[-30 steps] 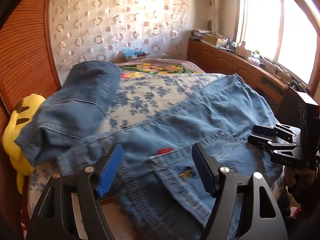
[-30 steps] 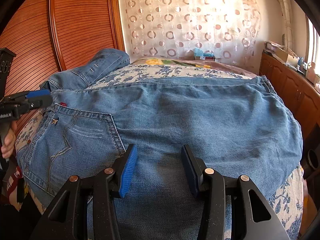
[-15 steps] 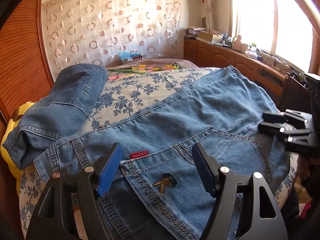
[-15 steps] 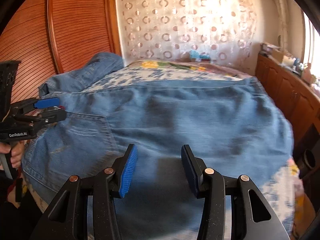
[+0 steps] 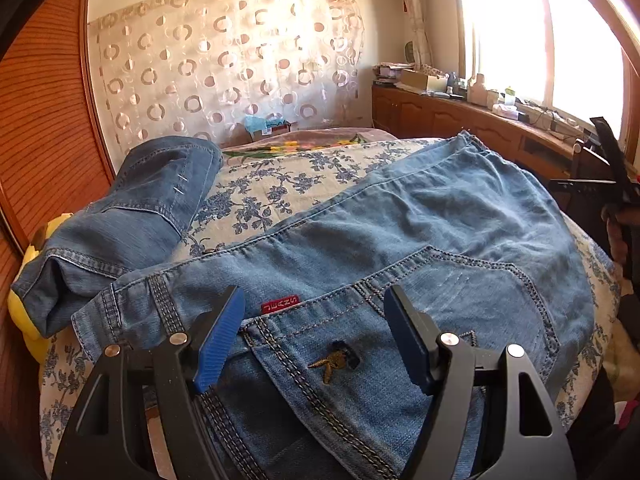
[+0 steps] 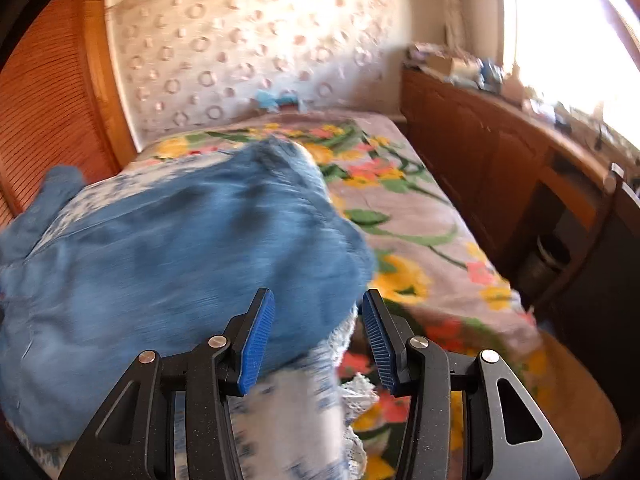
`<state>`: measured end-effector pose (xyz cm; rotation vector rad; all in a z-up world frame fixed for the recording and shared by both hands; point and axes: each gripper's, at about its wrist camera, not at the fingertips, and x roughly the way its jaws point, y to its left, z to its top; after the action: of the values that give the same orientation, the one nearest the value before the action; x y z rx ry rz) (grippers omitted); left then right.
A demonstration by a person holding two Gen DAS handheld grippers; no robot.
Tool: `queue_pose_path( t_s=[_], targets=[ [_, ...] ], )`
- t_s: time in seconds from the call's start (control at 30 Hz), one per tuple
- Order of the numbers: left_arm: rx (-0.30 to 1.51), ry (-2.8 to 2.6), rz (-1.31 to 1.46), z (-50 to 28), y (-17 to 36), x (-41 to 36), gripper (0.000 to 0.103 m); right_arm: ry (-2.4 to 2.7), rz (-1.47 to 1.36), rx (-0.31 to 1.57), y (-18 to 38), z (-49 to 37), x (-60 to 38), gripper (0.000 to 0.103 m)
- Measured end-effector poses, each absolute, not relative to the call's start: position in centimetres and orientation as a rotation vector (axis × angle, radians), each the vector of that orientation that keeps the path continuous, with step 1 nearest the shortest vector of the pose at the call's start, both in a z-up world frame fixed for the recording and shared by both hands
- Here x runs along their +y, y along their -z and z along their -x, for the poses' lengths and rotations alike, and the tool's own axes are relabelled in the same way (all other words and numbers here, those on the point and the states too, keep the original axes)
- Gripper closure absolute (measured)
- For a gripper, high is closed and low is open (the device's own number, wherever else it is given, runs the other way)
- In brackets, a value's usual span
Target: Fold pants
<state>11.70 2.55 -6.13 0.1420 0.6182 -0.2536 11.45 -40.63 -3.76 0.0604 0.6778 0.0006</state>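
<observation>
The pants (image 5: 400,240) are lying spread flat across the bed (image 5: 280,176), waistband and back pocket (image 5: 400,320) nearest the foot end, legs running toward the window (image 5: 540,40) side. The left gripper (image 5: 316,332) is hovering just above the waistband with its jaws spread wide and nothing pinched between them, the red label (image 5: 280,304) sitting just beyond its left pad. A second folded denim garment (image 5: 132,216) is lying beside the pants toward the slatted wardrobe (image 5: 40,100), resting partly on a yellow plush toy (image 5: 28,280), with bare floral sheet showing between the two. The right wrist view, heavily blurred, is showing what the left cannot: the pants (image 6: 180,260) ending at a rounded edge, with open flowered blanket (image 6: 420,240) stretching from there to the wooden cabinets (image 6: 500,160). The right gripper (image 6: 316,336) is standing partly spread over that edge, above the lace trim (image 6: 352,392) of the sheet, gripping nothing. In the left view the right gripper (image 5: 616,184) is cut off at the frame edge, its jaws unreadable there. Blur is hiding the hem detail.
</observation>
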Motion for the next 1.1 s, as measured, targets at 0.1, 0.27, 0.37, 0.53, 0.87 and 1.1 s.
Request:
queue_pose_path(
  t_s=[0.1, 0.27, 0.37, 0.53, 0.87, 1.1],
  targets=[
    [0.618, 0.249, -0.154, -11.7, 6.2, 2.3, 0.030, 0.014, -0.105, 0.716, 4.7, -13.1, -42.0, 0.055],
    [0.624, 0.250, -0.153, -11.8, 6.2, 2.2, 0.030, -0.023, -0.143, 0.750, 4.7, -14.6, -42.7, 0.055],
    [0.625, 0.249, -0.158, -11.8, 6.2, 2.3, 0.029, -0.060, -0.189, 0.775, 4.4, -15.7, -44.1, 0.055],
    [0.641, 0.279, -0.124, -11.8, 5.6, 2.4, 0.029, -0.122, -0.302, 0.811, 4.4, -17.2, -46.3, 0.055],
    [0.649, 0.349, -0.101, -11.3, 3.1, 0.4, 0.029, -0.121, -0.324, 0.812, 3.7, -17.1, -46.3, 0.094],
    [0.649, 0.351, -0.105, -10.8, 2.5, 0.3, 0.029, -0.118, -0.230, 0.672, 0.0, -14.1, -43.6, 0.101]
  ],
)
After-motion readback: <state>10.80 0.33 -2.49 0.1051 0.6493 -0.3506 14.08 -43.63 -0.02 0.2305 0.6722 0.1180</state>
